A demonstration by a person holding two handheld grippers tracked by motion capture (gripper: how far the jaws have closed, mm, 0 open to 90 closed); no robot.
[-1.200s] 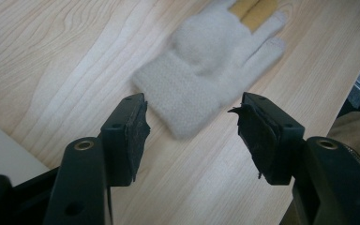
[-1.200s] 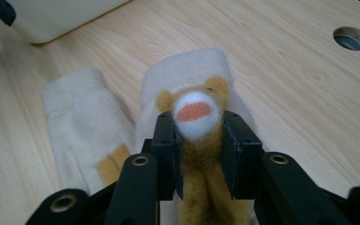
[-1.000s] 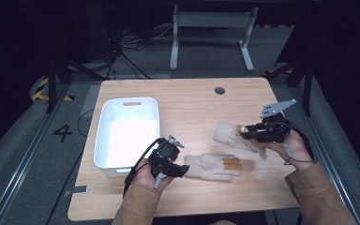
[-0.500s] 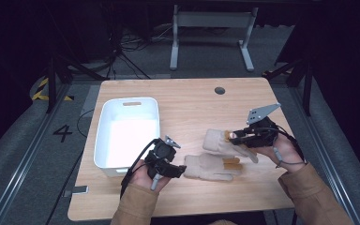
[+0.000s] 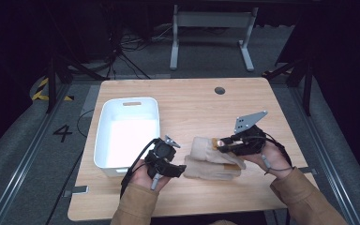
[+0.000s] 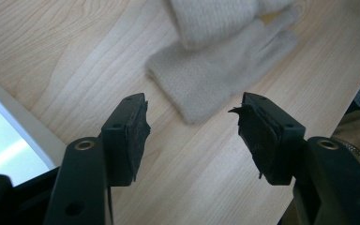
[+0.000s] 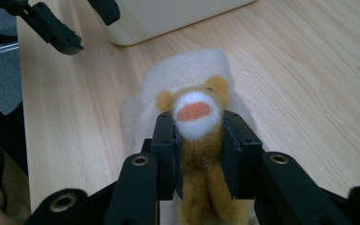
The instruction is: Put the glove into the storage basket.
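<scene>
Felt monkey toy [image 7: 194, 140] clamped in R gripper [image 7: 198, 136], L gripper [image 6: 192, 126] released nr possibly-gloves [image 6: 215, 75]

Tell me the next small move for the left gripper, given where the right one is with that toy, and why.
Probably ease the left gripper forward and close on the near cuff of the lower glove. Its jaws stand open just short of it, while the right gripper is clamped on the plush toy above the gloves, so pinning them seems sensible.
</scene>
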